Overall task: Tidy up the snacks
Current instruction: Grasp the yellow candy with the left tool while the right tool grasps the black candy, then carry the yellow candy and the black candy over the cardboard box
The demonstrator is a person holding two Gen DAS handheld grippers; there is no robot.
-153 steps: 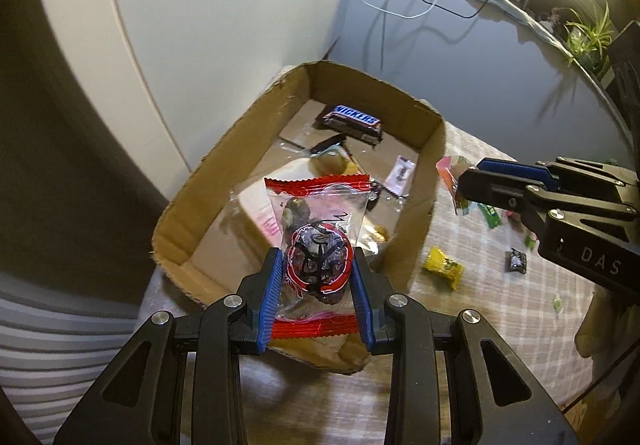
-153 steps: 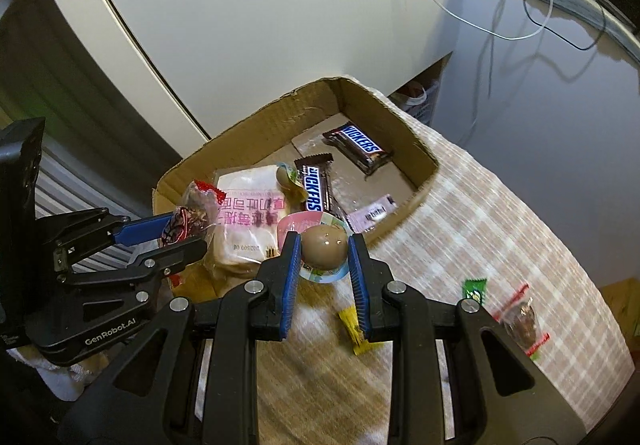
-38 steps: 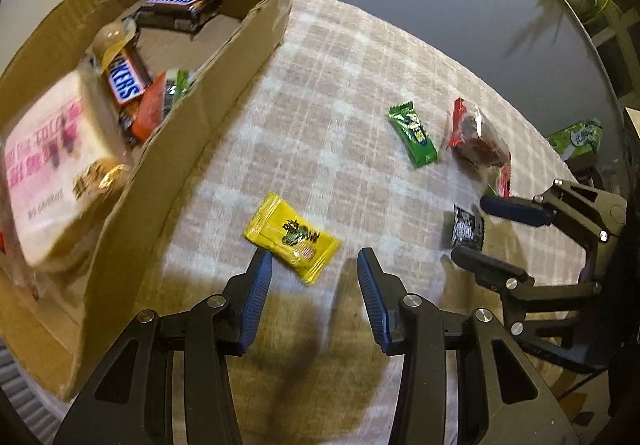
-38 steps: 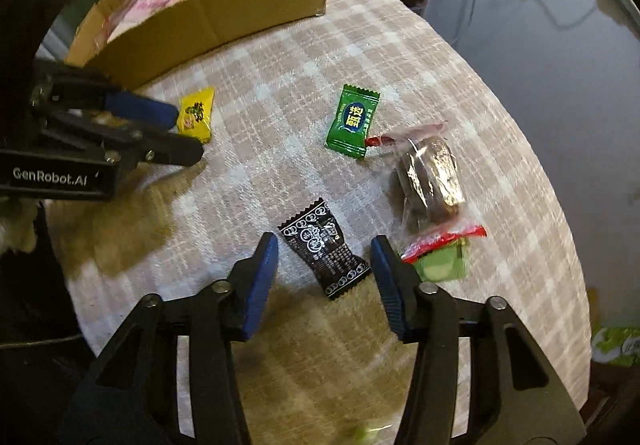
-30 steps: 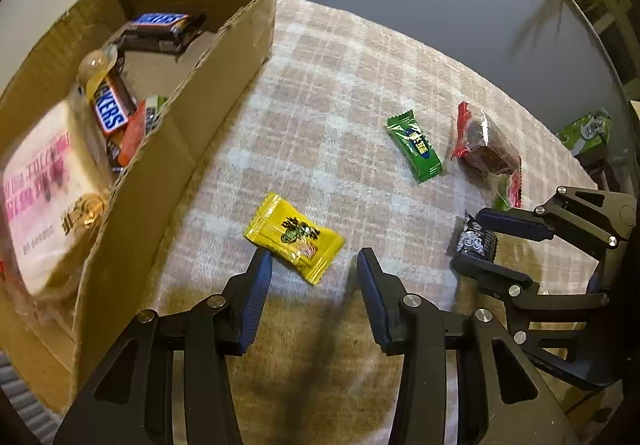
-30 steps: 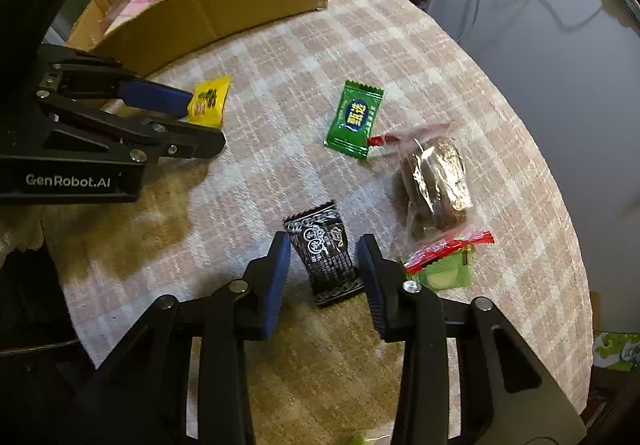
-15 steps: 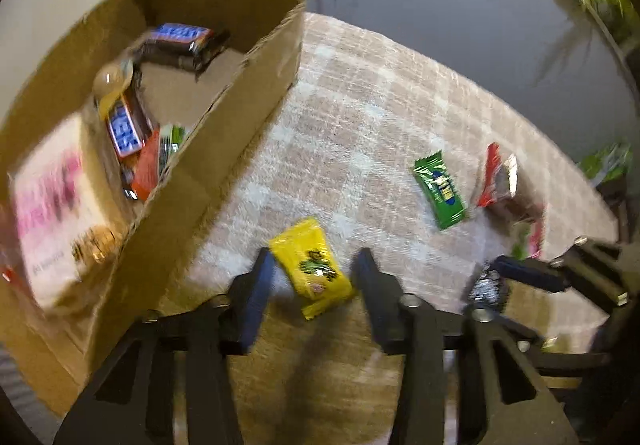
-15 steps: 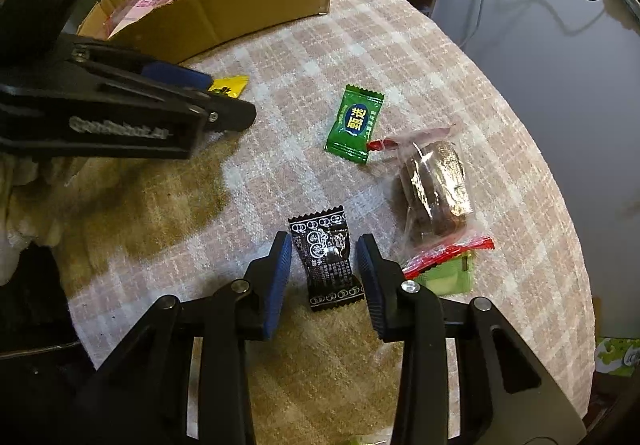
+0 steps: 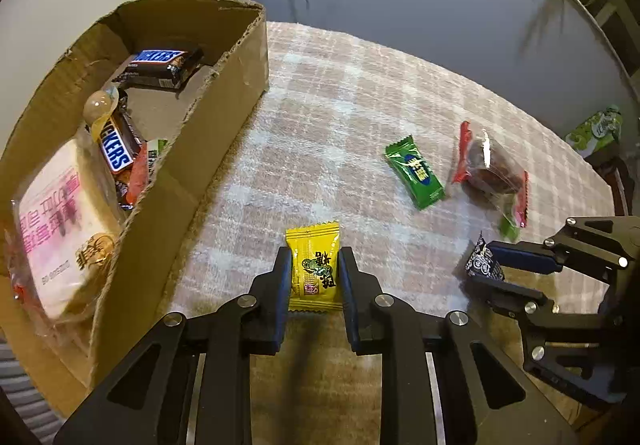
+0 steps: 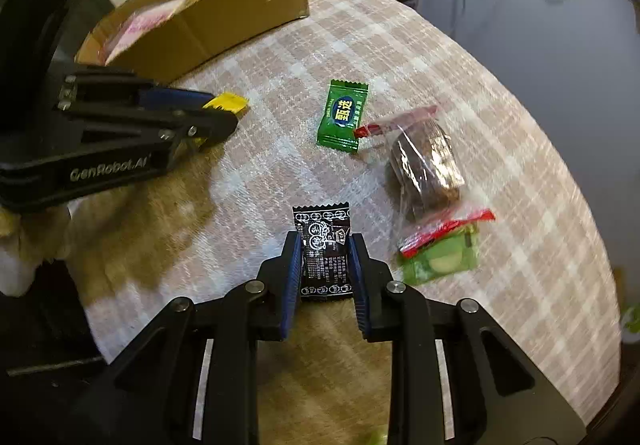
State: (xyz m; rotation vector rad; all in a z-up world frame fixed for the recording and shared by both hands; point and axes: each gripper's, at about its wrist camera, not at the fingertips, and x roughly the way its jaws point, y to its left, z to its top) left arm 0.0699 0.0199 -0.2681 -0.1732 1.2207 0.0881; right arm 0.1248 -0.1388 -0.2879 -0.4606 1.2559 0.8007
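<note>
My left gripper (image 9: 313, 257) has its jaws closing, and the blue pads press both sides of a yellow candy (image 9: 314, 245), which stands lengthwise between them over the checked cloth. My right gripper (image 10: 324, 241) is shut on a black candy (image 10: 322, 225) with white print. In the right wrist view the left gripper (image 10: 216, 113) sits at the left with the yellow candy (image 10: 232, 101) poking out. In the left wrist view the right gripper (image 9: 486, 269) is at the right with the black candy (image 9: 482, 259).
A cardboard box (image 9: 224, 117) at the left holds chocolate bars, a pink-printed packet and other snacks. On the checked tablecloth (image 9: 340, 105) lie a green candy (image 9: 414, 173), a clear red-edged packet (image 9: 488, 165) of brown snack and a small green packet (image 10: 444, 259). The round table edge curves along the right.
The left jaws have closed in on the yellow candy, which has turned lengthwise between the pads. The right jaws have tightened on the black candy, now straight between them.
</note>
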